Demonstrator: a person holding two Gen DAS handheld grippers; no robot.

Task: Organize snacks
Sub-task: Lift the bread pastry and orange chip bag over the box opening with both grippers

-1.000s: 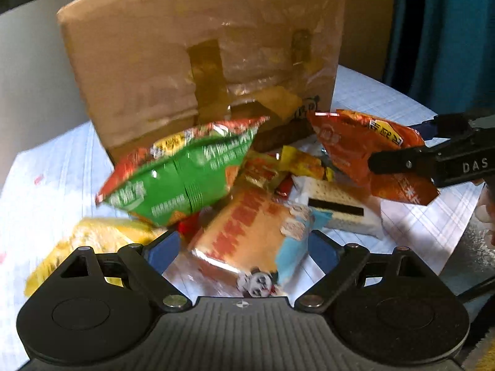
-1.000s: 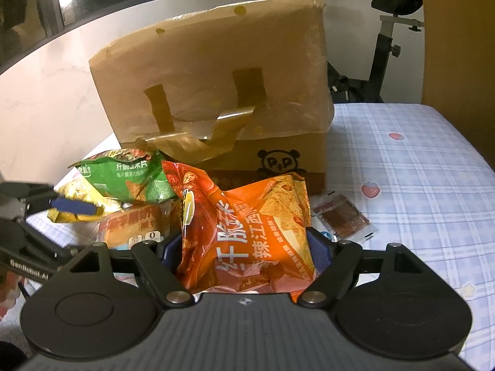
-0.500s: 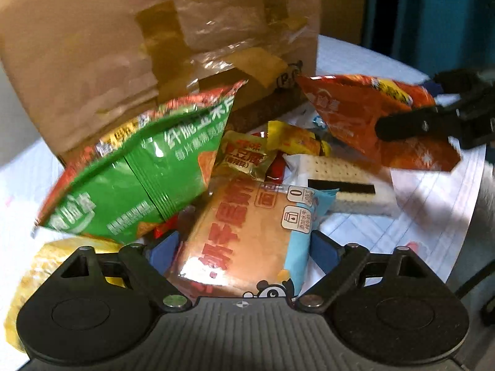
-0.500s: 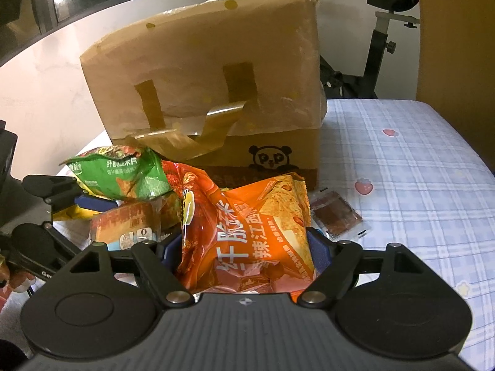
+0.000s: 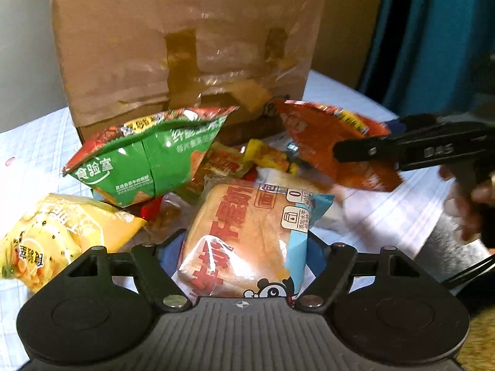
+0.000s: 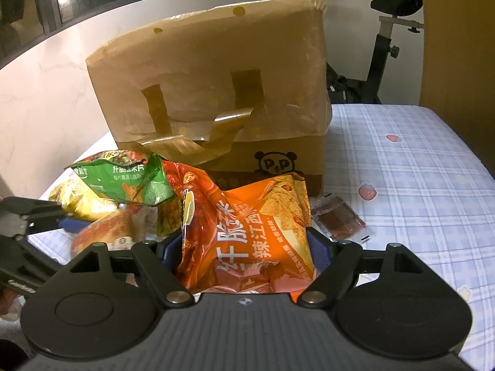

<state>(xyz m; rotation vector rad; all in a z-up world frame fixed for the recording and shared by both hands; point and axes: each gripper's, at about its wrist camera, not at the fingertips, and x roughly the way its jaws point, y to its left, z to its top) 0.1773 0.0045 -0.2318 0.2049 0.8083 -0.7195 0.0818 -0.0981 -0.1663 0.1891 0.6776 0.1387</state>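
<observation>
My left gripper (image 5: 239, 247) is shut on a bread packet (image 5: 247, 232) with red lettering and a blue edge, held above the table. My right gripper (image 6: 244, 247) is shut on an orange chip bag (image 6: 247, 232); the bag also shows in the left wrist view (image 5: 328, 142), held by the right gripper (image 5: 402, 151). A green chip bag (image 5: 148, 157) and a yellow chip bag (image 5: 55, 235) lie in the pile in front of the cardboard box (image 5: 185, 46). The box stands upright with tape across its flaps (image 6: 210, 92).
Small yellow and red snack packets (image 5: 247, 160) lie between the bags. A small dark packet (image 6: 338, 218) lies on the checked tablecloth (image 6: 417, 185) to the right of the box. An exercise bike (image 6: 386, 46) stands behind the table. A blue curtain (image 5: 433, 46) hangs at the right.
My left gripper has lifted and pulled back with the bread packet, so the box top is in view again. The right gripper holds the orange bag and has moved closer to the box.
</observation>
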